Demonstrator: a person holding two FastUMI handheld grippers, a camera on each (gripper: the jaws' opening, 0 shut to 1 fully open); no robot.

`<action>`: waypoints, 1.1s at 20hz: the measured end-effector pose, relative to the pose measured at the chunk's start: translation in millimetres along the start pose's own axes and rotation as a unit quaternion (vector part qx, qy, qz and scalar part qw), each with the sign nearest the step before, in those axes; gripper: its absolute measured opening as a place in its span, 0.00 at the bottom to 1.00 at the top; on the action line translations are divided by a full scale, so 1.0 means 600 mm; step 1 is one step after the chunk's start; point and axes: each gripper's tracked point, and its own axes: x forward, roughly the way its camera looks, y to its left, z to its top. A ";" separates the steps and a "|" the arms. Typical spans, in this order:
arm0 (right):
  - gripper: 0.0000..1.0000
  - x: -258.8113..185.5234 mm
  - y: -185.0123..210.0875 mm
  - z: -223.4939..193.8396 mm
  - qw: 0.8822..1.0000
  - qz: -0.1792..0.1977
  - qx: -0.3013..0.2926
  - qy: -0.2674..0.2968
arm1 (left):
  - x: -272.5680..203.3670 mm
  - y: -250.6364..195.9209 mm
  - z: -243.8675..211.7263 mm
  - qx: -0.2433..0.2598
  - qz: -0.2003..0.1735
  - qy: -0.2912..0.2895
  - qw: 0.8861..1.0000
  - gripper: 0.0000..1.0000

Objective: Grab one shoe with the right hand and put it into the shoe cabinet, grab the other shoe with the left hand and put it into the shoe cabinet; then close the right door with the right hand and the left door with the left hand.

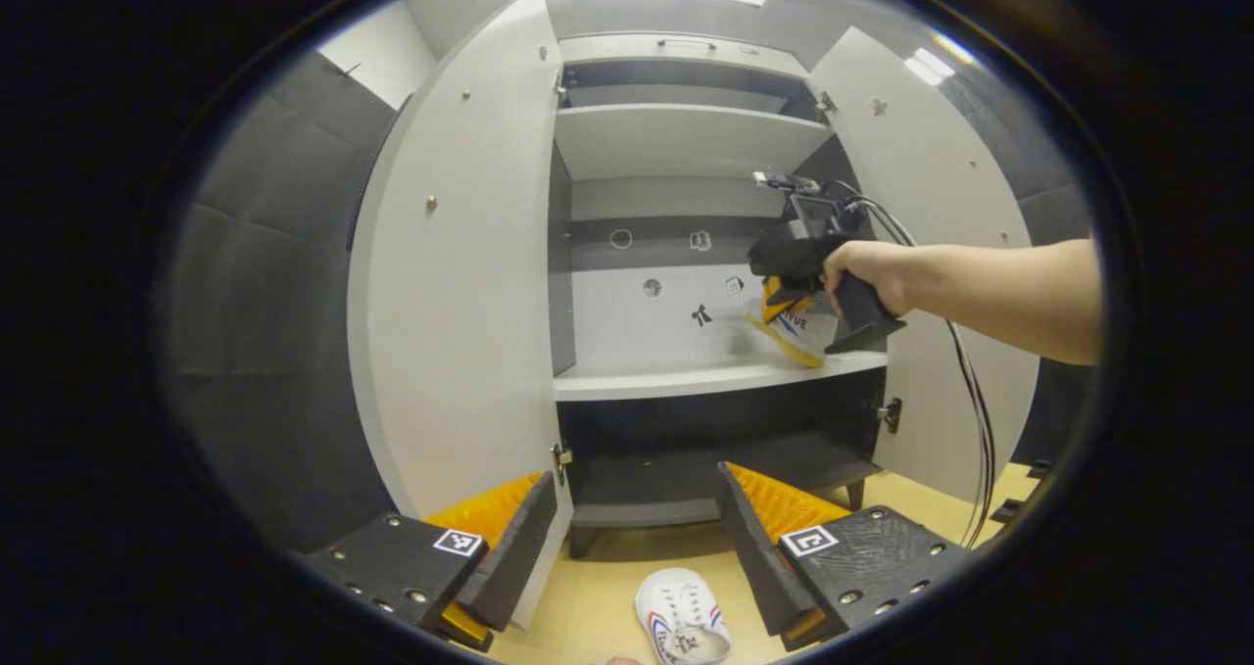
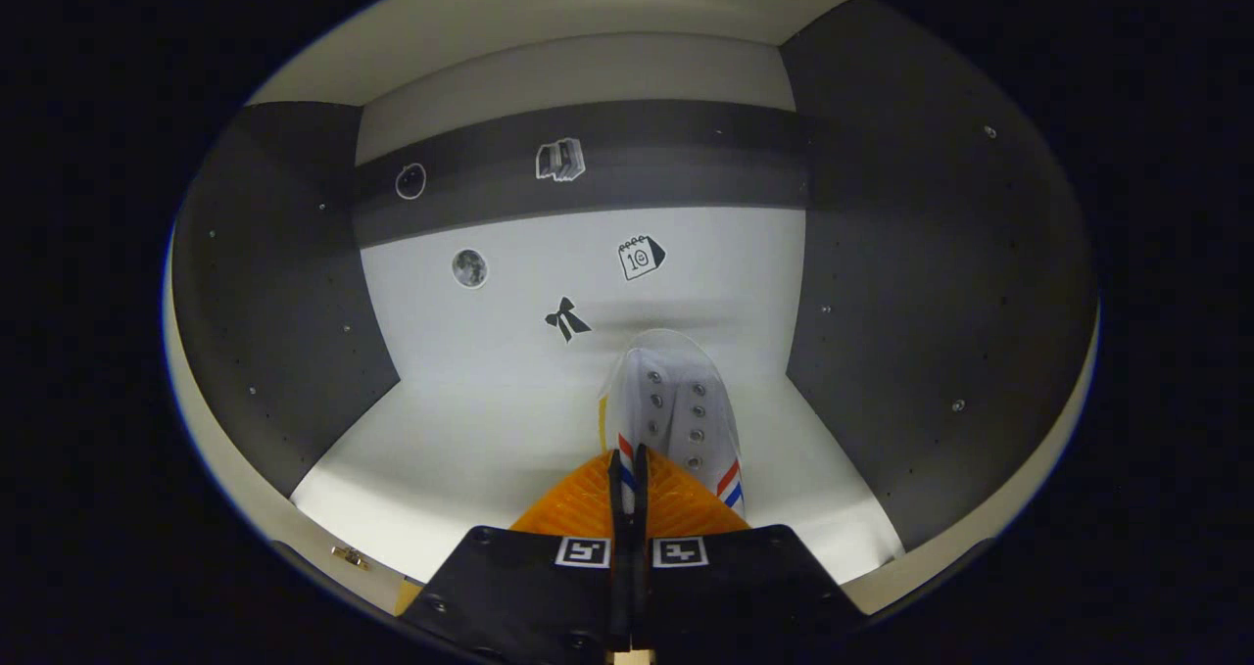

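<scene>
Doors stand wide on the shoe cabinet (image 1: 686, 136). Left gripper (image 1: 627, 538) hangs with its fingers spread wide and empty above the 2nd shoe (image 1: 683, 629) on the floor in front of the cabinet. Right gripper (image 2: 627, 494) is pinched narrow on the 1st shoe (image 2: 676, 401), over the right end of the middle shelf (image 2: 460, 440). Step 1 looks nearly done; next, release, then back out.

We read "10" on the calendar sticker (image 2: 641, 257) on the cabinet's back wall (image 2: 509, 371), at one o'clock from the bow sticker (image 2: 566, 320). Lettering on the shoe (image 1: 803, 330) and the other shoe (image 1: 683, 631) stays illegible to us.
</scene>
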 end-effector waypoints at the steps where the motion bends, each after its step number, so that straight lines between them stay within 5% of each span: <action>1: 0.03 0.004 -0.004 -0.004 1.000 -0.004 -0.002 0.002 | 0.003 0.004 0.000 0.001 0.003 0.001 1.000 0.89; 6: 0.41 -0.032 0.010 0.020 0.998 0.025 0.010 -0.051 | 0.020 0.012 -0.006 0.006 0.005 0.010 1.000 0.93; 7: 0.71 -0.047 0.012 0.022 0.998 0.031 0.006 -0.062 | 0.024 0.014 -0.008 0.008 0.005 0.013 1.000 0.93; 9: 0.99 -0.085 0.006 0.027 0.995 0.031 -0.013 -0.095 | 0.032 0.016 -0.010 0.009 0.004 0.018 1.000 0.93; 22: 1.00 -0.367 -0.055 -0.063 0.976 0.049 -0.045 -0.209 | 0.076 -0.012 -0.129 0.001 -0.034 0.108 0.994 0.94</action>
